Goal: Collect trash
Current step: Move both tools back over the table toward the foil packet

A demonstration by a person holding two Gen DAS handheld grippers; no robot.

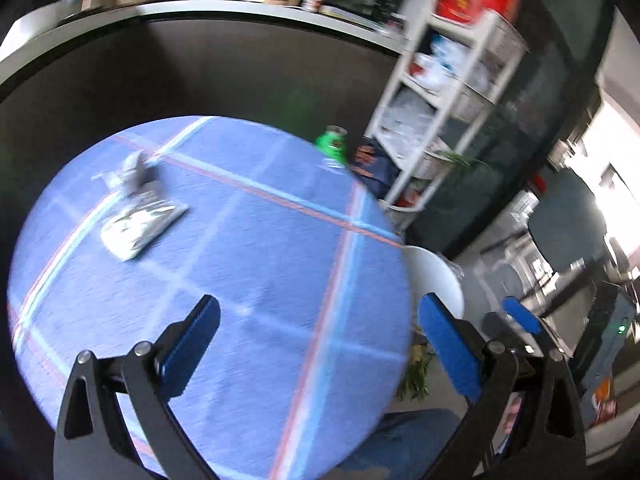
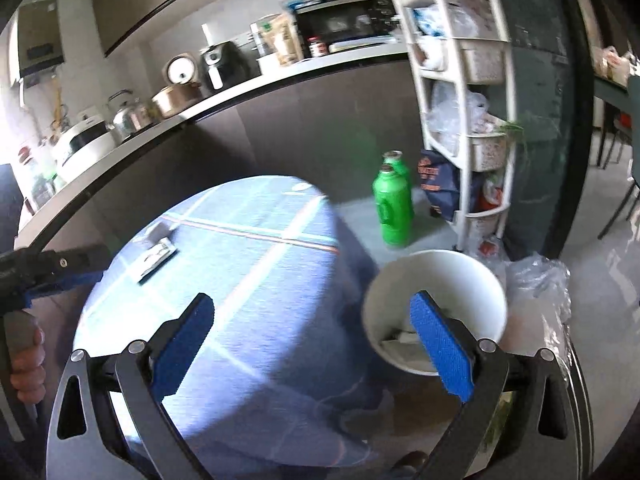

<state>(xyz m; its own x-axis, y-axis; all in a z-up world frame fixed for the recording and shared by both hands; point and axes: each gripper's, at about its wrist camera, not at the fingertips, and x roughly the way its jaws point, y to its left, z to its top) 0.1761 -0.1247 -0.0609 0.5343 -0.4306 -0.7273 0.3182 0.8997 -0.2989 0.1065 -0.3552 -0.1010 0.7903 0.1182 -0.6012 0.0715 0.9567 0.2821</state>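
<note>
A round table with a blue checked cloth holds a silvery foil wrapper and a crumpled grey-white piece of trash at its far left. My left gripper is open and empty above the table's near side. The table and the wrappers also show in the right wrist view. My right gripper is open and empty, between the table's right edge and a white bin on the floor that holds some paper trash. The bin's rim shows past the table edge.
Two green bottles stand on the floor beyond the table. A white shelf rack with bags stands at the right, a dark blue bag at its foot. A clear plastic bag lies beside the bin. A kitchen counter runs behind.
</note>
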